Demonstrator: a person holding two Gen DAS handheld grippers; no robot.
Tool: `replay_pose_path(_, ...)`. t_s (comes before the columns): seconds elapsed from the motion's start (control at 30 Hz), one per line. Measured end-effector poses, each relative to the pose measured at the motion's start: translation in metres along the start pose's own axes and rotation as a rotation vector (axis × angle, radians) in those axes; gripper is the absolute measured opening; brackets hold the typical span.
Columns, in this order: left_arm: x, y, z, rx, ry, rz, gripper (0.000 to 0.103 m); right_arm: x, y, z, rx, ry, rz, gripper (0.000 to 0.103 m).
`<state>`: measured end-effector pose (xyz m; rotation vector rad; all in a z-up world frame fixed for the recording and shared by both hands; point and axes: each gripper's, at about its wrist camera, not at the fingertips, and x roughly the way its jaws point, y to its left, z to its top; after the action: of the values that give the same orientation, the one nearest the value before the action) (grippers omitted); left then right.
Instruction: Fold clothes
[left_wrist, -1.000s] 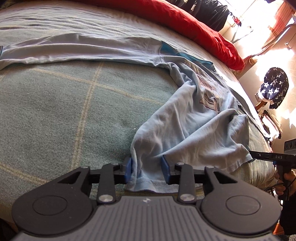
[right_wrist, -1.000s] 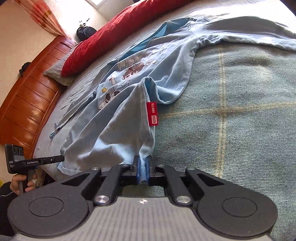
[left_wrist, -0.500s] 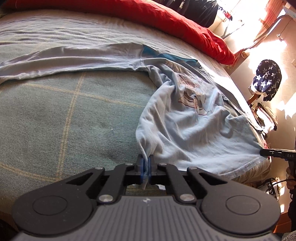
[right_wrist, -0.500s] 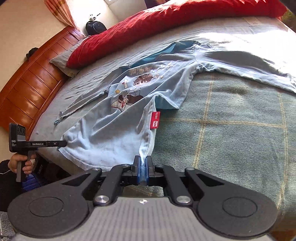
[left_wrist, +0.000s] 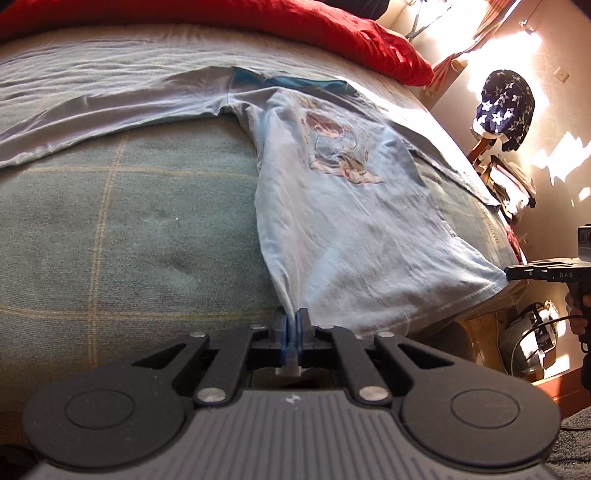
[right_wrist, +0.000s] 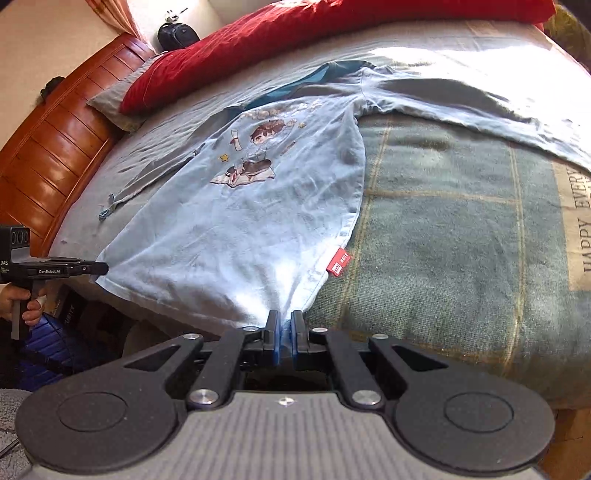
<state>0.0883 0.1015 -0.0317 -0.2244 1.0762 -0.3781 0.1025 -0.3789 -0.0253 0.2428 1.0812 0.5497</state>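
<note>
Left wrist view, left gripper (left_wrist: 292, 326) now clamped on shirt (left_wrist: 343, 221) hem corner, earlier gaping around it, right gripper (right_wrist: 283, 330) still pinching the other corner, shirt stretched flatter ahead on green blanket (left_wrist: 129, 229).

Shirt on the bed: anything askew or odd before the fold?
Nothing damaged. The light blue shirt lies print up; left gripper and right gripper each pinch a hem corner. One long sleeve stretches far sideways across the green blanket, and a red tag sticks out at the side seam.
</note>
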Motion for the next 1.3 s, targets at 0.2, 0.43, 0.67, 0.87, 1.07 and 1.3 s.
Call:
replay_pose_path(0.2,-0.003,0.007,0.001,-0.003,0.007,0.068,0.013,0.009,-0.018,-0.006,0.076,-0.008,-0.025,0.016)
replay_pose_path(0.43,-0.008,0.012,0.052,-0.017,-0.079,0.075,0.023,0.019,0.001,0.022,0.030,-0.043,0.001,0.020)
replay_pose_path(0.67,0.037,0.033,0.116,-0.137,-0.115,-0.004,0.023,0.060,0.038,0.057,-0.054,-0.039,0.073,0.027)
replay_pose_path(0.87,0.088,0.054,0.158,-0.254,-0.116,-0.085,0.022,0.099,0.056,0.073,-0.069,-0.015,0.140,0.034)
replay_pose_path(1.07,0.128,0.077,0.176,-0.372,-0.138,-0.144,0.026,0.118,0.050,0.079,-0.034,-0.001,0.151,0.038)
replay_pose_path(1.3,0.155,0.099,0.178,-0.458,-0.202,-0.207,0.031,0.123,0.040,0.078,-0.019,0.007,0.131,0.038)
